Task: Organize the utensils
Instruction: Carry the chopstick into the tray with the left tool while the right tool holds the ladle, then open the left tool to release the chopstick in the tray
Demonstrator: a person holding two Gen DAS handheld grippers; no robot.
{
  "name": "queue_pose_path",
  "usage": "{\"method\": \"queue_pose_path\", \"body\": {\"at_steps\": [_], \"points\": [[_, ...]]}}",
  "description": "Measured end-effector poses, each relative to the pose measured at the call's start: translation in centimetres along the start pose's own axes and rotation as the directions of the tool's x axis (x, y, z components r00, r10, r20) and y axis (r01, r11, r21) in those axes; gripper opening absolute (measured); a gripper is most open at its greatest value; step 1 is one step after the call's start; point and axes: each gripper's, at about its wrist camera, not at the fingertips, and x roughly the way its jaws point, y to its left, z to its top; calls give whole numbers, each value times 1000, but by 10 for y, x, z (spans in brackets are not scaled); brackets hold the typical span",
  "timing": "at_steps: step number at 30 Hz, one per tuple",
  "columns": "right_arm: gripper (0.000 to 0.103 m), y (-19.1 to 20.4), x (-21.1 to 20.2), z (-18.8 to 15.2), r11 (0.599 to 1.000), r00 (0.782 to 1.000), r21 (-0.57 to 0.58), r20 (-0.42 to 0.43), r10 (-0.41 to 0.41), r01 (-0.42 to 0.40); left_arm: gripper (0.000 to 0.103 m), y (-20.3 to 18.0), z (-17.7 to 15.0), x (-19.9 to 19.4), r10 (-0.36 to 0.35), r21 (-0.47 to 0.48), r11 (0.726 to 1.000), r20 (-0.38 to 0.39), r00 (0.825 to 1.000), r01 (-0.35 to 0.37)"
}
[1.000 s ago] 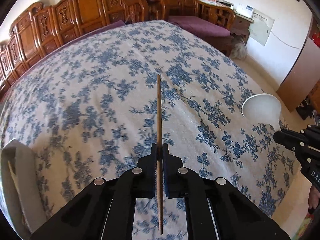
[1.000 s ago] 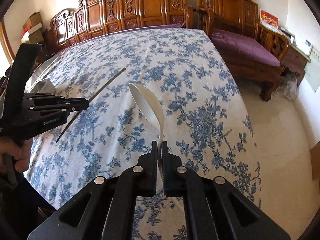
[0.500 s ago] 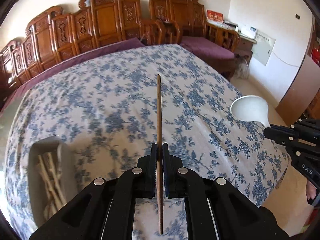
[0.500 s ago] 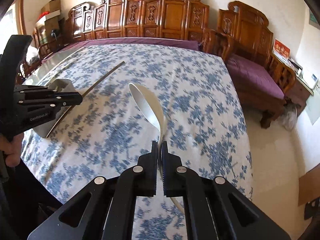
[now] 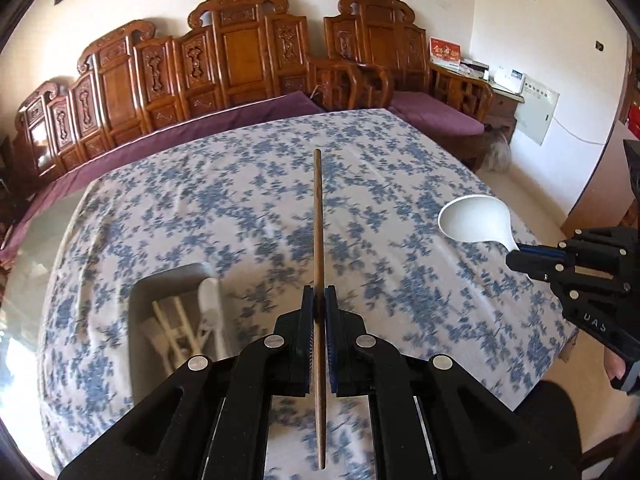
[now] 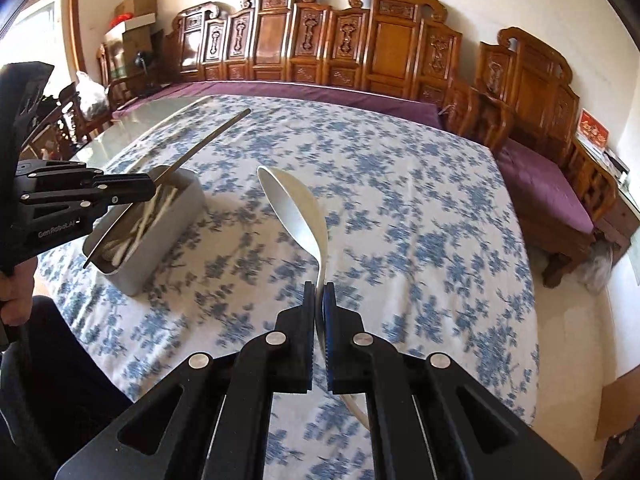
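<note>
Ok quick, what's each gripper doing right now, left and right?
Left gripper: jaws shut on a brown chopstick.
Right gripper: jaws shut on the handle of a white spoon.

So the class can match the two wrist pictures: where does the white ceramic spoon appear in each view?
Left wrist: white ceramic spoon at right, held by the right gripper.
Right wrist: spoon at centre, rising from the jaws.
Shared landmark: grey rectangular utensil box.

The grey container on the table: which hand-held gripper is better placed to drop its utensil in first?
Probably the left hand-held gripper. Its chopstick already crosses above the grey container, while the right hand-held gripper holds the white spoon off to the side.
</note>
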Motion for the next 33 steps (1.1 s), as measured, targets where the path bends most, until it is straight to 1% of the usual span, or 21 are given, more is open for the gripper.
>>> {"method": "queue_pose_path", "body": {"at_steps": [7,9,13,20,22,26,33], "points": [[5,29,20,6,999,999,-20,-16,45,-45,4,40,-18,1,31,-13,999,-24,999,-31],[5,35,25,6,998,998,-25,-20,53,-53,4,57,-27,6,41,-35,998,-49,998,-43],[5,42,34,7,997,997,-26,-28,69,-70,4,85,-41,17,60,-49,997,-91,994,-65],[5,50,50,4,996,995,-33,-51,84,-86,4,121,-62,44,95,-71,992,-171,981,-109],[5,51,53,4,996,995,-33,-56,85,-87,4,124,-65,51,89,-73,992,-195,977,-105],[5,52,59,5,995,994,-33,-64,89,-91,4,120,-70,60,87,-45,994,-215,973,-99],[5,59,65,9,994,992,-37,-70,100,-103,4,123,-67,66,68,-87,992,-203,977,-87]]}}
